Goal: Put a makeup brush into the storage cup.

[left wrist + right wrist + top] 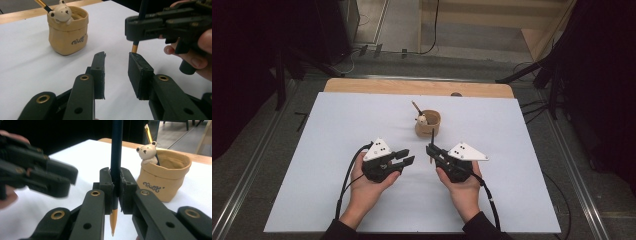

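Observation:
My right gripper is shut on a dark pencil, which stands upright with its orange sharpened tip pointing down just above the table. A short way to its left, my left gripper is open, its jaws apart with nothing between them and aimed toward the pencil. Behind both grippers stands a tan cup shaped like a paper bag. A small bear figure perches on its rim, and another pencil sticks out of it.
A white sheet covers the table, with a strip of bare wood along the far edge. Cables trail from both grippers toward the near edge. Dark stands and floor cables surround the table.

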The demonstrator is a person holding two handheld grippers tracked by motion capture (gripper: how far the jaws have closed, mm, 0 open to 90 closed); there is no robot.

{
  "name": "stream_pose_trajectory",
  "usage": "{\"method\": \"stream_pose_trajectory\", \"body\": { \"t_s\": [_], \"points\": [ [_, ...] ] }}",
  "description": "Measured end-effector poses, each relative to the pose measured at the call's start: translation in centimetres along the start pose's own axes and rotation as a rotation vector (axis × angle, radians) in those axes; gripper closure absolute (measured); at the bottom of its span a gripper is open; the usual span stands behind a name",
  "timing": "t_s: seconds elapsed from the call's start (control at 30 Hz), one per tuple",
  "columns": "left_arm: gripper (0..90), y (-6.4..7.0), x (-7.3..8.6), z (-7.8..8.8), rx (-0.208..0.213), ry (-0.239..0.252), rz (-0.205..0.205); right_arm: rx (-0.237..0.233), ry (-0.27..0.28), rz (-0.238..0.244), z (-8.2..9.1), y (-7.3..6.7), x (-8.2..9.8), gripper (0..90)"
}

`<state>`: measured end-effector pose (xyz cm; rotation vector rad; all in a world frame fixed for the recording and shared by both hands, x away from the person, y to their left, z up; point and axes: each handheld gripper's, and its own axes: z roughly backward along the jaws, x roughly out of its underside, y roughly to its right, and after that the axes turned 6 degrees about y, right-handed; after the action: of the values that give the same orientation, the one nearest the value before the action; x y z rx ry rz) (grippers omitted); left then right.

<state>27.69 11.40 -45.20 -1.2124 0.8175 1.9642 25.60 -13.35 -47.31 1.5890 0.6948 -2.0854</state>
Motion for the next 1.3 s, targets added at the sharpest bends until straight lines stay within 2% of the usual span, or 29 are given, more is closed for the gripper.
{"method": "stream_pose_trajectory", "body": {
  "t_s": [0.13,0.27,0.43,0.6,0.77,0.87,1.03,1.3],
  "points": [
    [66.7,-0.3,-0.2,0.3,-0.004,-0.005,0.006,0.007,-0.013,0.057,-0.2,-0.3,0.2,83.9],
    [66.8,-0.6,-0.4,0.6,-0.009,-0.006,0.006,0.014,-0.035,0.14,-0.5,-0.7,0.5,84.0],
    [66.7,-0.9,-0.8,1.1,-0.004,-0.009,0.01,0.012,-0.065,0.208,-0.9,-1.1,0.9,84.0],
    [66.6,-0.9,-1.5,1.4,0.01,-0.023,0.007,0.012,-0.086,0.298,-1.2,-1.7,1.2,84.0],
    [65.0,-0.7,-2.0,1.3,0.045,-0.062,0.017,0.012,-0.1,0.34,-1.4,-2.0,1.4,84.0],
    [63.8,-0.6,-2.0,1.0,0.058,-0.085,0.044,0.014,-0.109,0.38,-1.5,-2.1,1.5,84.0],
    [64.2,-0.5,-2.3,0.9,0.052,-0.106,0.068,0.004,-0.123,0.423,-1.8,-2.6,1.8,84.0],
    [63.7,0.0,-3.2,1.1,0.041,-0.135,0.058,-0.011,-0.146,0.474,-2.1,-3.2,2.2,84.0]
  ]
}}
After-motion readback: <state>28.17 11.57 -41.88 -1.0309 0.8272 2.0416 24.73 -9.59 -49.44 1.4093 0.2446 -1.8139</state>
